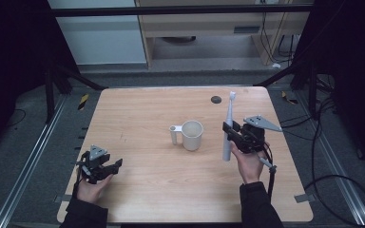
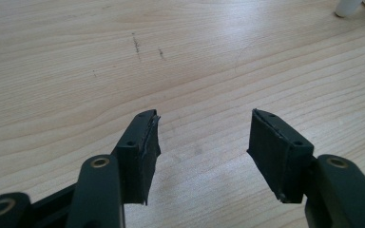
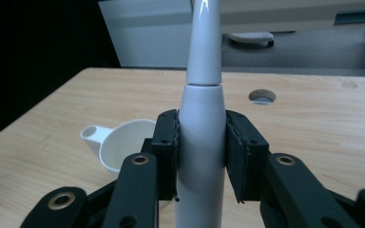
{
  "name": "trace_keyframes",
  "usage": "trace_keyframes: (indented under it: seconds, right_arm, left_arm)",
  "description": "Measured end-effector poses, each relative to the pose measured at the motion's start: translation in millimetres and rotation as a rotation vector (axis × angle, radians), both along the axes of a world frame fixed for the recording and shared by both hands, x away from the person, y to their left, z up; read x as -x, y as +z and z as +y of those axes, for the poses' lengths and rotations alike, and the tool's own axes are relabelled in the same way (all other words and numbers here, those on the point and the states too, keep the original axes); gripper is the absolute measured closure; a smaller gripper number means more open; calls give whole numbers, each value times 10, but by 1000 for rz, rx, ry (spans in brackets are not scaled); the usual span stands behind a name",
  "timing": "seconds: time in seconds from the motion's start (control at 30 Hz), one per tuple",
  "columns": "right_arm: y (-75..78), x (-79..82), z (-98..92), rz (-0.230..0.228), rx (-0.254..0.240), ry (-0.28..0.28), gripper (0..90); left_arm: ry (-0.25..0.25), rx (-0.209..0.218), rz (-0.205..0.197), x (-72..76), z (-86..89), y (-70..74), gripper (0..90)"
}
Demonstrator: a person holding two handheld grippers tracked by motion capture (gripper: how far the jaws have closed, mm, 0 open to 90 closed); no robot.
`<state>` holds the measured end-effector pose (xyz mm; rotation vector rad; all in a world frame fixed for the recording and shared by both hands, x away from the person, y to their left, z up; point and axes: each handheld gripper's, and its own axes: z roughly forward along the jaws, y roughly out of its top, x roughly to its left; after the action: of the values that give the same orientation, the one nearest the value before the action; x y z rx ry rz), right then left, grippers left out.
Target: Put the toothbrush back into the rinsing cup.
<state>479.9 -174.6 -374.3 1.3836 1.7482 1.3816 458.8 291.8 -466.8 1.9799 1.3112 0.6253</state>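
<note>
Toothbrush held upright, cup just to its left

The electric toothbrush (image 1: 227, 130) is clamped around its handle by the right gripper (image 1: 232, 134), pads pressed on both sides of the white body, as is seen close up in the right gripper view (image 3: 202, 142). Its long axis is kept near vertical, brush head up, lower end clear of the table (image 1: 138, 199). The white cup (image 1: 192, 135) stands mid-table, just left of the toothbrush & slightly nearer the far edge, its handle (image 1: 174, 134) turned away from the brush. The right hand is much nearer the cup; the left gripper (image 1: 105, 167) is parked low at the near-left w/ jaws spread wide, nothing between them (image 2: 202, 152). Judged next: a short shift left, then the butt end lowered into the cup mouth
</note>
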Motion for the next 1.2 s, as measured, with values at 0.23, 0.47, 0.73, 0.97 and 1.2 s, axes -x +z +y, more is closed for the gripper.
trace_keyframes:
  seconds: [0.23,0.47,0.73,0.97,1.2]
  right_arm:
    - [63,-68,58,-40,-30,-14,674]
    - [132,-128,94,-75,-54,-31,674]
    - [159,-216,167,-78,-63,-30,674]
    - [236,-292,248,-105,-80,-26,674]
    - [278,-374,357,-115,-94,-15,674]
  left_arm:
    - [2,2,-2,0,6,1,426]
    - [3,4,-3,0,7,1,427]
    - [3,3,-3,0,7,0,427]
    - [5,5,-4,1,11,3,427]
    - [4,5,-6,1,15,5,427]
